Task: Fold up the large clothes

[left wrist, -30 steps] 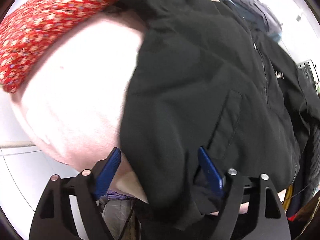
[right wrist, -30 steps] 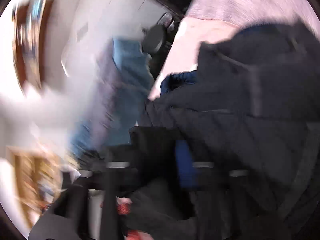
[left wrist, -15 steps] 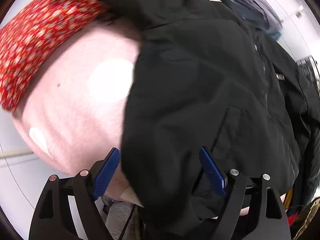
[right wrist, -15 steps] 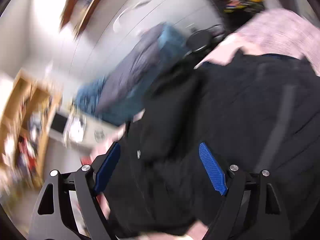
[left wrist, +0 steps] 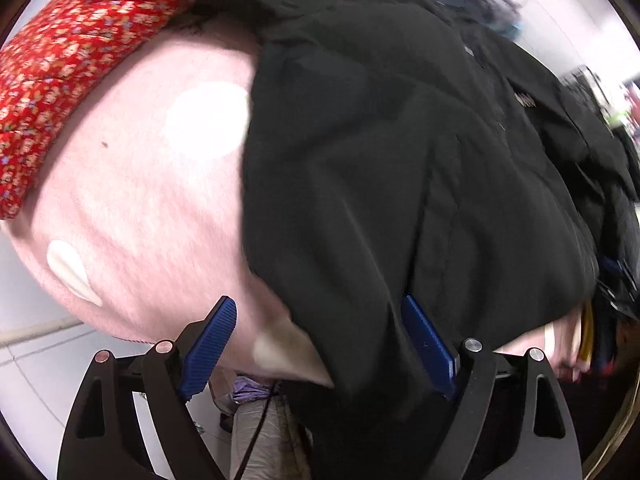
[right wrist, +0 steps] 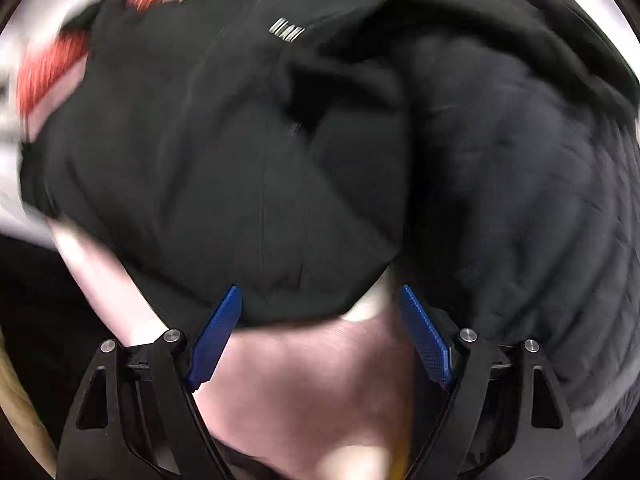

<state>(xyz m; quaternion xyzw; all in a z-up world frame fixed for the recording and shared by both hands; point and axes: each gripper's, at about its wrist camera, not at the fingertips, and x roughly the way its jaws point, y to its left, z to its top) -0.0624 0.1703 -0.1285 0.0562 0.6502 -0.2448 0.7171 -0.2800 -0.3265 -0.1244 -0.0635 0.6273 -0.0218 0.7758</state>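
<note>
Black jacket [left wrist: 400,168] lies spread over a pink-covered bed [left wrist: 136,208], front side up, a small white logo showing on the chest in the right wrist view. Its near hem hangs close to both sets of blue pads. Left gripper [left wrist: 320,344] points steeply down over the jacket's near left edge; jaws wide and released, having just opened a little further, with a flap of black cloth lying loosely between them but not pinched. Right gripper [right wrist: 320,336] hovers over the near hem where it meets bare pink sheet; jaws spread wide, nothing clamped. That view is smeared by motion, so fine detail is lost. To the right of the jacket sits a darker quilted garment [right wrist: 520,184], bunched, partly overlapping it. A red floral cloth [left wrist: 68,64] lies at the far left of the bed. Judgement: folding looks barely begun. The jacket appears laid out flat, no clean fold visible, sleeves not clearly tucked. Grasping the hem and folding over remains ahead.
</note>
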